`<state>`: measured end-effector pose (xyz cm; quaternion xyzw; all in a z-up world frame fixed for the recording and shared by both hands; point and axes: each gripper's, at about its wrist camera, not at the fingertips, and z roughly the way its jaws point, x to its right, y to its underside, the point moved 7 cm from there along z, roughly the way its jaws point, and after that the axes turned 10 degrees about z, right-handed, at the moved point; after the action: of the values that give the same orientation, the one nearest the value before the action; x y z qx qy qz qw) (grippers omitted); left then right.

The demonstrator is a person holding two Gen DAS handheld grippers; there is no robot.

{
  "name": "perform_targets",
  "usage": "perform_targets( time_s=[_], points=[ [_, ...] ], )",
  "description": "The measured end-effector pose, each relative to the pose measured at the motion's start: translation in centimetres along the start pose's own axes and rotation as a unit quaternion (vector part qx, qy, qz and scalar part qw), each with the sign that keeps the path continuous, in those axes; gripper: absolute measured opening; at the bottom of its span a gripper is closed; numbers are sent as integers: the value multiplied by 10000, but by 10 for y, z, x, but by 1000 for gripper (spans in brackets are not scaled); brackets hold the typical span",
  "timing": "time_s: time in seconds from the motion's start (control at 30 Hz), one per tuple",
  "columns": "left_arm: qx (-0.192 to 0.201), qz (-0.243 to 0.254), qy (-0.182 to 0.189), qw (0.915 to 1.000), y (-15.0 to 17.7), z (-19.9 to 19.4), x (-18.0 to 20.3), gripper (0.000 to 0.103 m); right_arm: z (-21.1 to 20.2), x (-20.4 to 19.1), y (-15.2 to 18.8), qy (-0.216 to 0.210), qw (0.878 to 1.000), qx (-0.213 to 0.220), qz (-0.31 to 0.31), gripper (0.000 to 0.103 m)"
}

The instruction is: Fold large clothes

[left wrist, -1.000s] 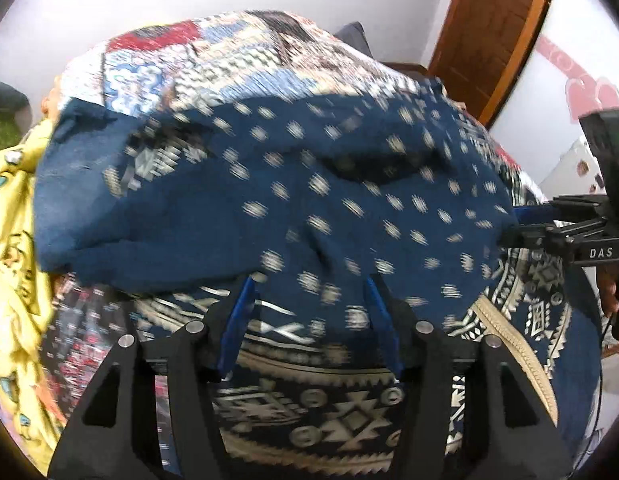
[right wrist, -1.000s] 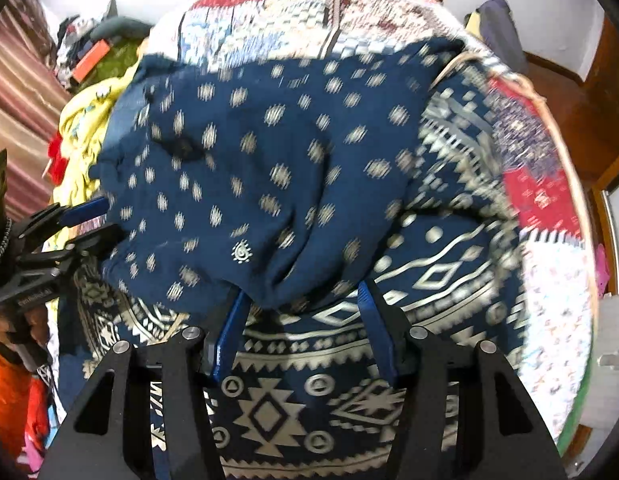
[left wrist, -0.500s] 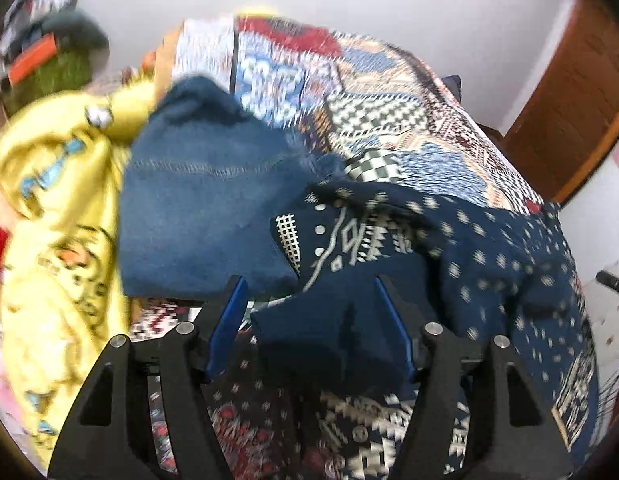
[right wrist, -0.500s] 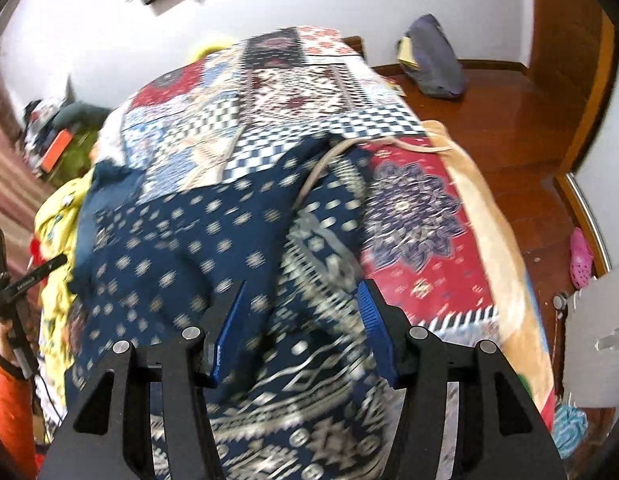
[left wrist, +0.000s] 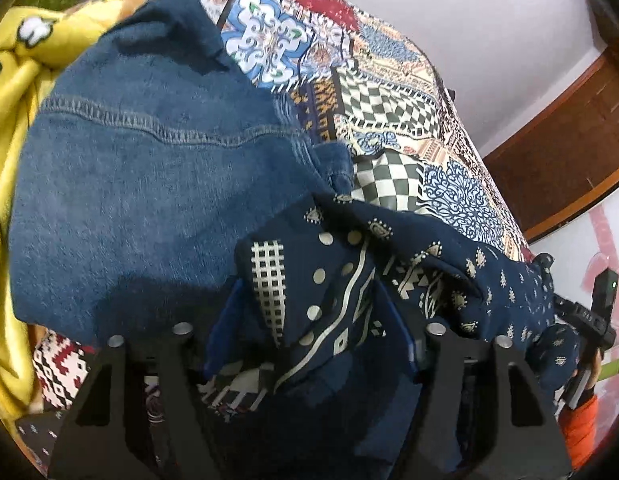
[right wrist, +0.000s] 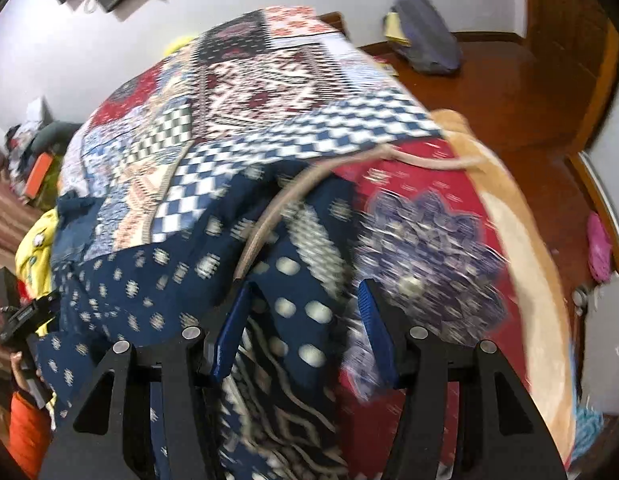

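Since the earlier frames, both views have swung sideways across the bed: the left wrist view now faces a folded denim garment that a second ago sat at the frame edge, and the right wrist view now faces the red patch of the patchwork bedspread.

Navy patterned garment: draped across the bed between the two tools, its dotted field stretching toward the right hand-held gripper. One bunched corner lies between the blue pads of the left hand-held gripper, whose jaws are closing; whether the pads press the cloth cannot be told. The opposite edge runs between the fingers of the right hand-held gripper in its own view, which stand partly apart; firm contact cannot be told through the motion blur.

Denim garment: lying on the bed, just beside and partly under the navy cloth, next to a yellow printed fabric.

Orange sleeve: visible behind the left tool.
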<state>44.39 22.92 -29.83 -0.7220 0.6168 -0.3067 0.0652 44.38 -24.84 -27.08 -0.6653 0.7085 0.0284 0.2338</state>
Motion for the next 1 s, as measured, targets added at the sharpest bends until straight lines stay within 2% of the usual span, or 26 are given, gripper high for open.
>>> perform_targets(
  time_s=[0.03, 0.1, 0.13, 0.2, 0.23, 0.33, 0.57, 0.7, 0.8, 0.87, 1.0],
  points=[
    [19, 109, 25, 9999, -1, 0, 3, 39, 2, -3, 0, 21, 10000, 9, -18, 49],
    [-5, 185, 186, 9997, 1, -1, 12, 17, 8, -10, 1, 66, 9999, 21, -131, 33],
    [10, 227, 110, 9997, 1, -1, 16, 14, 10, -13, 0, 107, 9998, 28, -178, 29],
    [55, 426, -156, 9990, 1, -3, 22, 9, 11, -20, 3, 108, 9995, 29, -303, 12],
    [87, 503, -275, 9983, 0, -4, 24, 7, 7, -25, 6, 124, 9990, 55, -416, 11],
    [316, 743, -632, 9947, -6, -24, 34, 6, -13, -39, 5, 247, 9954, 439, -818, 10],
    [949, 915, -710, 9887, -44, -82, 51, 6, -66, -90, -14, -77, 9859, 1074, -1284, 6],
    [1188, 1058, -1056, 9816, -72, -95, 48, 5, -69, -122, -34, -94, 9797, 1298, -1525, 5],
    [1155, 1015, -1283, 9797, -85, -89, 32, 6, -53, -133, -49, 84, 9769, 1376, -1631, 5],
    [1035, 978, -1501, 9784, -89, -77, 17, 6, -33, -131, -59, 201, 9799, 1276, -1523, 5],
    [437, 610, -1653, 9834, -81, -34, -21, 7, 1, -115, -68, 532, 9830, 1096, -1376, 5]
  ],
)
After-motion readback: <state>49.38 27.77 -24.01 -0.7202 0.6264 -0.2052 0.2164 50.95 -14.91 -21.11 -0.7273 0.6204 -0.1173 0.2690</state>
